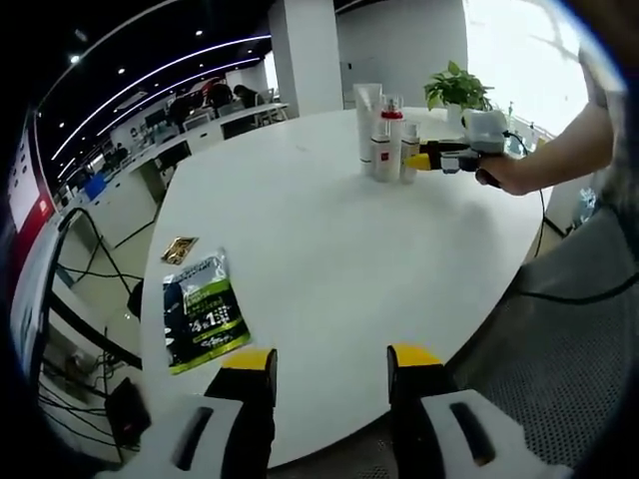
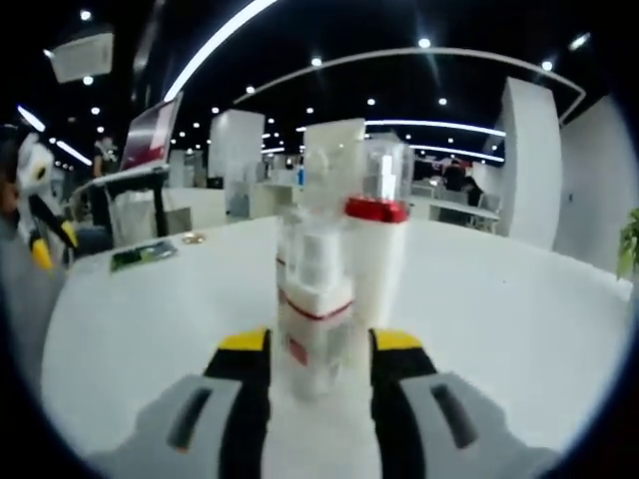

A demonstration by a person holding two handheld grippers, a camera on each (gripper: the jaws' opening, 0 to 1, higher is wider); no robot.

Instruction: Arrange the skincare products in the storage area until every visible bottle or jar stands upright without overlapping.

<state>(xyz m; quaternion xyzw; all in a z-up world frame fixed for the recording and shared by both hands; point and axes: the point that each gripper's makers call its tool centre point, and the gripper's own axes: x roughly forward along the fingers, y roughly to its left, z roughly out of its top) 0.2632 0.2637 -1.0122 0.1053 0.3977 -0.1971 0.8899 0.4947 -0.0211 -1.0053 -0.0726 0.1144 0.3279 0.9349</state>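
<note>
Standing upright in a tight cluster at the far right of the round white table (image 1: pixel 329 249): a tall white tube (image 1: pixel 366 118), a bottle with a red collar and clear cap (image 1: pixel 390 135), a small white bottle with a red band (image 1: pixel 380 158), and one more small bottle (image 1: pixel 409 152) on the right side of the group. Too close together in the left gripper view to tell whether touching.

In the right gripper view, the small white bottle with a red band (image 2: pixel 315 314) nearest, sitting between the two yellow-tipped jaws of the right gripper (image 2: pixel 318 349); jaws close beside its sides, but contact not clear, so grip cannot be told. Just behind it, the bottle with a red collar and clear cap (image 2: pixel 377 239), and the tall white tube (image 2: pixel 329 165) beyond.

Seen from the left gripper view, right gripper (image 1: pixel 444 158) held by a hand (image 1: pixel 514 175) and reaching the cluster from the right.

Left gripper (image 1: pixel 329 364) at the near edge of the table, jaws spread apart with nothing between.

On the near left of the table, a green and dark sachet (image 1: pixel 203 311) lying flat, a small gold packet (image 1: pixel 180 249) just beyond it. A potted plant (image 1: pixel 457 92) far behind the bottles.
</note>
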